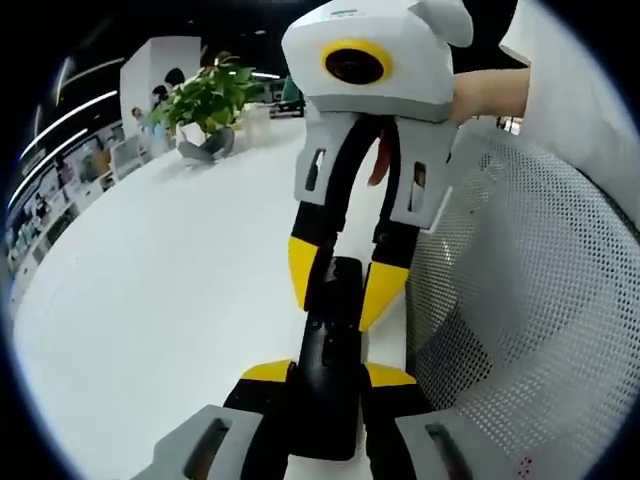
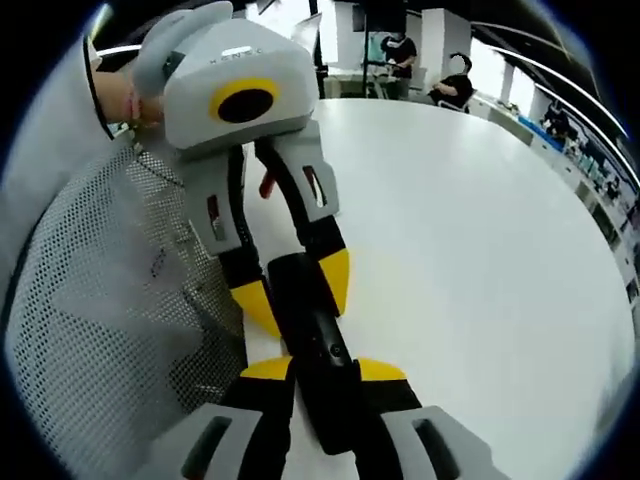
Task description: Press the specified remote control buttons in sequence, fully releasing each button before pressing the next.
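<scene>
A slim black remote control (image 1: 330, 340) hangs over the white table (image 1: 150, 300), held from both ends. In the left gripper view, my left gripper (image 1: 328, 373) is shut on its near end, the yellow fingertips (image 1: 268, 372) pressed to its sides. My right gripper (image 1: 340, 285) comes down from the top and clamps the far end. In the right gripper view the remote (image 2: 315, 330) runs away from my right gripper (image 2: 325, 369), which is shut on it, and my left gripper (image 2: 295, 290) grips the other end. The remote's buttons are too dark to make out.
A white mesh chair back (image 1: 530, 300) (image 2: 100, 300) stands close beside the table edge. A potted plant (image 1: 205, 100) sits at the table's far end. A hand (image 1: 490, 95) holds the right gripper. People (image 2: 455, 85) sit at the back.
</scene>
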A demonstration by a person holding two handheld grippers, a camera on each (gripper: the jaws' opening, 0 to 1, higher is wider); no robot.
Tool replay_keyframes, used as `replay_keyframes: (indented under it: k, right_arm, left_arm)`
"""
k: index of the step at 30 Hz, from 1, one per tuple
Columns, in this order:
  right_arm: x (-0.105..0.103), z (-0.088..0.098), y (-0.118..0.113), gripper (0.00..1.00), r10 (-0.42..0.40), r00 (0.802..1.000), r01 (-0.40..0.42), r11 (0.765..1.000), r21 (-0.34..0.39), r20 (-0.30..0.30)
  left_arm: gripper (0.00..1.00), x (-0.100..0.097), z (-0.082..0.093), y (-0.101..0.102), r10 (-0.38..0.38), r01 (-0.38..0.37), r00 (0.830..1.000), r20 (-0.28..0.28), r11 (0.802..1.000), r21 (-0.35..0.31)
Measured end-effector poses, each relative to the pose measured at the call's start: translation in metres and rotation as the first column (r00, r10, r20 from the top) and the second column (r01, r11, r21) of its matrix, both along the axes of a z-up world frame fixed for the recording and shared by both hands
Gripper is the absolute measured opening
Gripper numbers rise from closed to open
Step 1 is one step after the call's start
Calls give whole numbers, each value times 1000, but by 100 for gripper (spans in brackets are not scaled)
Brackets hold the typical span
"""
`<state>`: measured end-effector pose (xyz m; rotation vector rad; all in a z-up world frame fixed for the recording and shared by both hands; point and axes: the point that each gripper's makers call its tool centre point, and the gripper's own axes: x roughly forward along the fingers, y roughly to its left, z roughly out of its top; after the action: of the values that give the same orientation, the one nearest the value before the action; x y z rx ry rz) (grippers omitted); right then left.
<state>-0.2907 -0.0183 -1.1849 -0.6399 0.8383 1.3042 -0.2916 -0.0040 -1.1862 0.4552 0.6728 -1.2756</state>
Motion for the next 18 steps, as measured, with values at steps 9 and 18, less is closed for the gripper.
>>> replay_keyframes:
  k: [9, 18]
  right_arm:
    - [1, 1, 0, 22, -13, 1000, 13, 1000, 8, 14]
    - [2, 0, 0, 21, -11, 1000, 11, 1000, 4, 10]
  left_arm:
    - [52, 17, 18, 9, 173, -178, 983, -63, 981, -79]
    - [81, 41, 68, 25, 355, -335, 934, 38, 908, -253]
